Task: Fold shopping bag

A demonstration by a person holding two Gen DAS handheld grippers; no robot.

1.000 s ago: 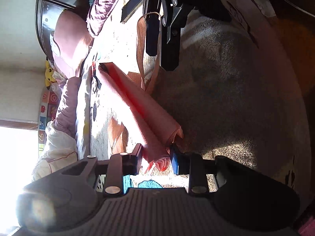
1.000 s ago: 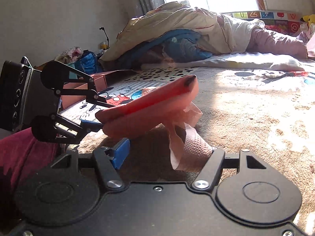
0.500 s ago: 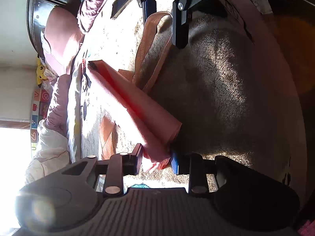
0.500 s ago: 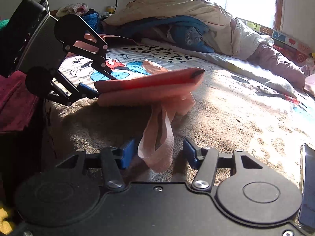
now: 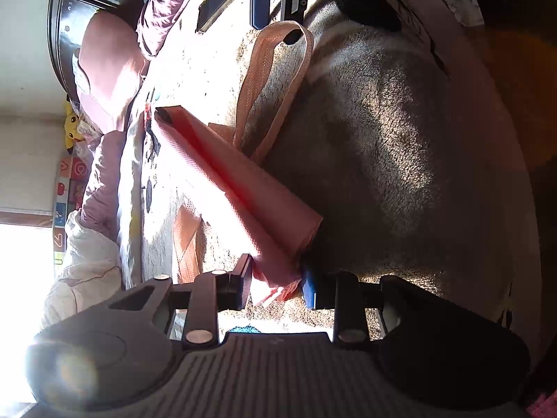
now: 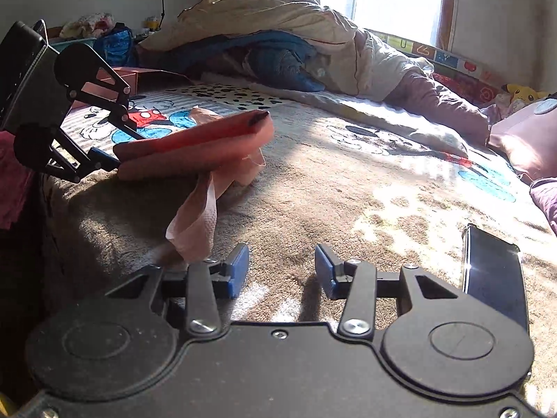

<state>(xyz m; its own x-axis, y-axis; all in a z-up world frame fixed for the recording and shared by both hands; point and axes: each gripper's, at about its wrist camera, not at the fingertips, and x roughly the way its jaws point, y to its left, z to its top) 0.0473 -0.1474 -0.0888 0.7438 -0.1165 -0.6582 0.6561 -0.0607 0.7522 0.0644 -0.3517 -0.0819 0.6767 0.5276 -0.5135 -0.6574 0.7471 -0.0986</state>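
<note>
The pink shopping bag (image 5: 240, 188) is folded into a long narrow bundle on the brown blanket; it also shows in the right wrist view (image 6: 195, 146). My left gripper (image 5: 276, 280) is shut on one end of the bundle and holds it slightly raised. One pink handle loop (image 5: 278, 80) lies stretched toward my right gripper (image 5: 275, 3). In the right wrist view the handle (image 6: 196, 226) lies just left of my right gripper (image 6: 282, 270), which is open and empty, its blue pads resting low over the blanket. My left gripper (image 6: 101, 160) appears there at the left.
A black phone (image 6: 492, 278) lies on the blanket to the right of my right gripper. A heap of duvets and clothes (image 6: 278, 35) fills the far side of the bed. A pink pillow (image 6: 525, 139) lies at the right. The bed edge drops off at the left.
My right gripper has let go of the handle loop, opened, and drawn back to the right. The handle now lies on the blanket. My left gripper keeps its hold on the bundle.
</note>
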